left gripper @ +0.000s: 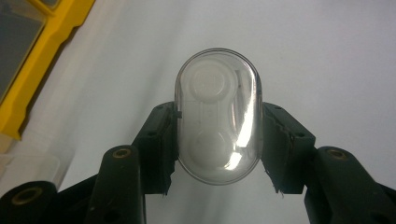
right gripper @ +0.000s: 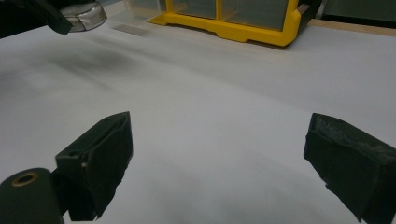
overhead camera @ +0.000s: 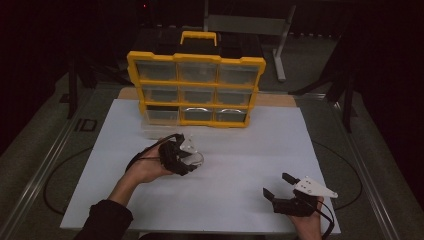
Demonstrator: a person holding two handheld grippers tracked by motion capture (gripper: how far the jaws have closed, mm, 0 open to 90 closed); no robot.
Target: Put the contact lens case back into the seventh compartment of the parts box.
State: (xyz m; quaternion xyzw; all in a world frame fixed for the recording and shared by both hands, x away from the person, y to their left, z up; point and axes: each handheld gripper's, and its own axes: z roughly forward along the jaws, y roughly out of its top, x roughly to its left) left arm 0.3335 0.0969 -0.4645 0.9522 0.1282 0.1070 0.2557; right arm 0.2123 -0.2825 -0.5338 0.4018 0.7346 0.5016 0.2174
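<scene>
The left gripper (overhead camera: 192,159) pinches a clear oval case (left gripper: 217,116) by its slick curved sides above the white board (overhead camera: 240,150), in front of the yellow organizer (overhead camera: 196,89), so it could squirt out if the squeeze shifts. The right gripper (overhead camera: 279,187) rests spread with nothing between its jaws; the room beyond is dark

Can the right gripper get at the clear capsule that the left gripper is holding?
Probably yes: the right gripper stands open, with bare white board between it and the clear capsule; only the left gripper covers the capsule's sides.
</scene>
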